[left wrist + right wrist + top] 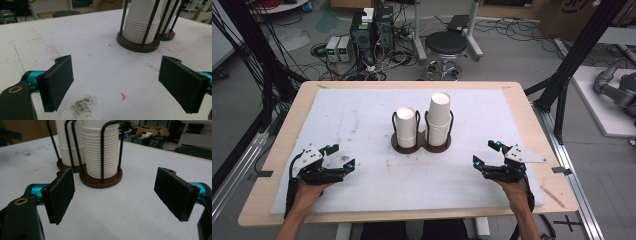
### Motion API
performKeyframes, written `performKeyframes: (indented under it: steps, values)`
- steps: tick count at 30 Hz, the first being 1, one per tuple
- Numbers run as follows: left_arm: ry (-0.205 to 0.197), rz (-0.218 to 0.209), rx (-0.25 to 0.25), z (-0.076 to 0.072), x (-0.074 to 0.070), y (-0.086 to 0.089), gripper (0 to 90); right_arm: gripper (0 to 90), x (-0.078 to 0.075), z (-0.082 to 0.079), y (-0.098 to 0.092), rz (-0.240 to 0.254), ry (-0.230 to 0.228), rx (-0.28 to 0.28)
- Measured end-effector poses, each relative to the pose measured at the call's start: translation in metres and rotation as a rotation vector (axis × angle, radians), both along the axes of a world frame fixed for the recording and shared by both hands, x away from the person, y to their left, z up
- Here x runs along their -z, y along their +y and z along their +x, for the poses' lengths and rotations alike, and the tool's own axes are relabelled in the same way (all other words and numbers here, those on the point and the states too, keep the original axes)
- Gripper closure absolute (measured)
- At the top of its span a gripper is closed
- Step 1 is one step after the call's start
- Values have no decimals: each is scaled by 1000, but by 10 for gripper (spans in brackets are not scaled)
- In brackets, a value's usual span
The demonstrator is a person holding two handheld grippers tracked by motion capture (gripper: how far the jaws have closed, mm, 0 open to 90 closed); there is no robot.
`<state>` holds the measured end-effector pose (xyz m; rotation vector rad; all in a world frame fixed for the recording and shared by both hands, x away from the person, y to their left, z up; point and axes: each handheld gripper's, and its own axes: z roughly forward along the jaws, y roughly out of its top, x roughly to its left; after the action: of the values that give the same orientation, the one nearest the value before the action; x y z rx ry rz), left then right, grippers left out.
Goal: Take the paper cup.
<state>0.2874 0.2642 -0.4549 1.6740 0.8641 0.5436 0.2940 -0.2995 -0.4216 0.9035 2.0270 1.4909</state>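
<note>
The taller cup stack [439, 119] is nearest my right gripper [484, 153], whose jaws gape empty, so I'd approach level and pinch only the top cup.

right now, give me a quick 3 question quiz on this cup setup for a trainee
1. True or false: the left gripper is closed on a cup.
2. Which stack in the cup holder stands higher in the high view?
A. the left cup stack
B. the right cup stack
C. both are level
3. What covers the wooden table under the holder?

Key
1. False: its jaws stand apart over bare surface, nothing between them. The right gripper is open too.
2. B: the right stack rises above the holder's black rods, while the left one ends near their tops.
3. A white mat, smudged with dark marks.
</note>
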Motion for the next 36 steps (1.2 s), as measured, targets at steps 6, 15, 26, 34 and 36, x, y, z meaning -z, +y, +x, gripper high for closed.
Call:
performKeyframes:
  steps: [6, 15, 26, 34, 36]
  values:
    - [2, 5, 3, 0, 0, 0, 125, 173, -27, 5, 1, -21, 49, -42]
    - [3, 12, -1, 1, 0, -1, 125, 173, -78, 27, 4, -83, 98, -73]
    - [11, 16, 5, 1, 0, -1, 125, 174, -135, 57, 28, -225, 131, -114]
    - [20, 4, 2, 2, 0, 0, 125, 174, -159, 86, 46, -336, 195, -138]
    - [21, 2, 1, 2, 0, 0, 125, 174, -162, 89, 47, -348, 204, -137]
